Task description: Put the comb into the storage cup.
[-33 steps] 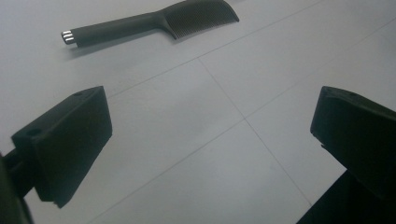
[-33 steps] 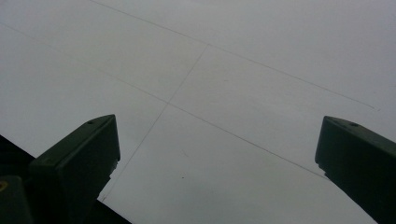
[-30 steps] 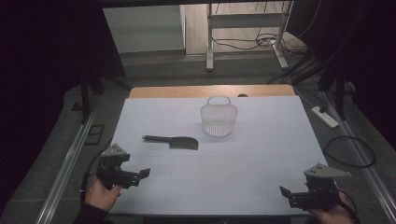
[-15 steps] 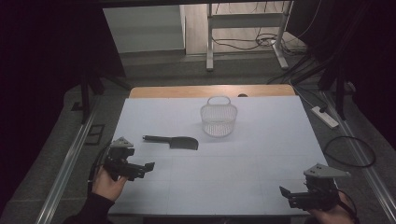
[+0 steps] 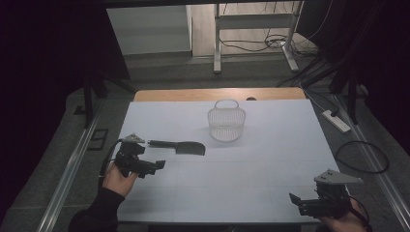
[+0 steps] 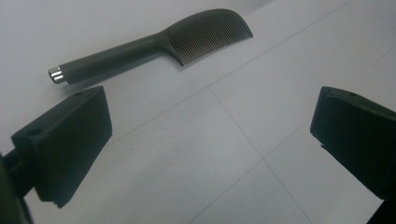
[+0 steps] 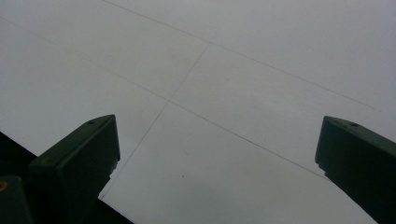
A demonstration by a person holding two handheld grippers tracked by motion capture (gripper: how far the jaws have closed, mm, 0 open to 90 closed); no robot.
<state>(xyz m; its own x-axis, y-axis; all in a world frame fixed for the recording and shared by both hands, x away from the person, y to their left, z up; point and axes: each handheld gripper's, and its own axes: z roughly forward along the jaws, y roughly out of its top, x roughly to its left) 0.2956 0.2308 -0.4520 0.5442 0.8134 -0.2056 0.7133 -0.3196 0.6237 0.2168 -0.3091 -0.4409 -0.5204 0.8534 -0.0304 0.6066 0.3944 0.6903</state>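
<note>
Here comb lies flat, long axis left-right, handle left; left claw near, agape, empty.

1. A lab or recording workshop rather than a home; the white-covered table stands alone on a grey carpeted floor, ringed by dark curtains
2. Metal rails run along both sides of the table
3. A power strip and loose cables lie on the floor; a bare metal frame stands behind
</note>
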